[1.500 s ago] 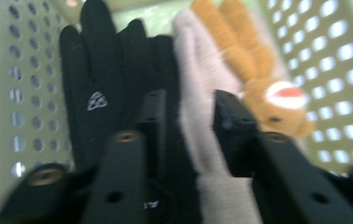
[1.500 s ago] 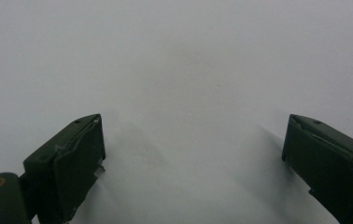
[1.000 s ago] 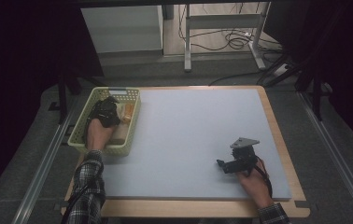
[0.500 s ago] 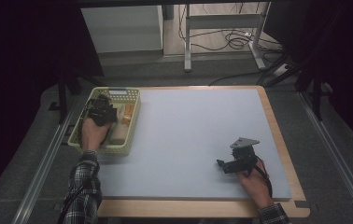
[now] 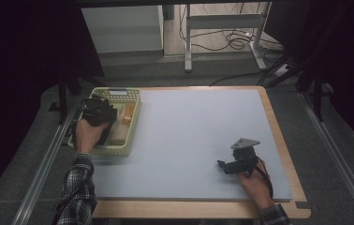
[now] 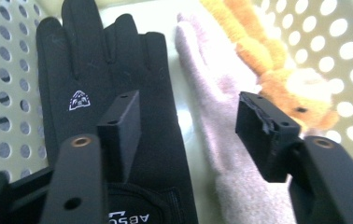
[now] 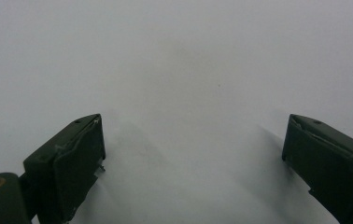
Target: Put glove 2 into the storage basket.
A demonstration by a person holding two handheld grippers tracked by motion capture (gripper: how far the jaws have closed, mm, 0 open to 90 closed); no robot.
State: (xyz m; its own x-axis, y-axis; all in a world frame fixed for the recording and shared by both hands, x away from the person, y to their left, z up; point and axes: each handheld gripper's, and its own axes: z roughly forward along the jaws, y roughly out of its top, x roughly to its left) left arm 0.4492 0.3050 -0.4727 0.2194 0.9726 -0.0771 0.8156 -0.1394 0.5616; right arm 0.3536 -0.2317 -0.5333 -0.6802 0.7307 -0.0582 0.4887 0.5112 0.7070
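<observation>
Black left tongs (image 6: 188, 135) gape over a black glove (image 6: 118, 84) and pink glove (image 6: 226, 140); right tongs (image 7: 193, 163) also gape.

A pale blue mat (image 5: 198, 136) covers the surface, with a wooden border (image 5: 285, 145) exposed along its right and near edges. Beyond the far edge stand a white cabinet (image 5: 123, 28) and a metal frame (image 5: 222, 33) on a grey floor (image 5: 334, 154). Loose black cables (image 5: 233, 42) lie tangled behind the frame.
</observation>
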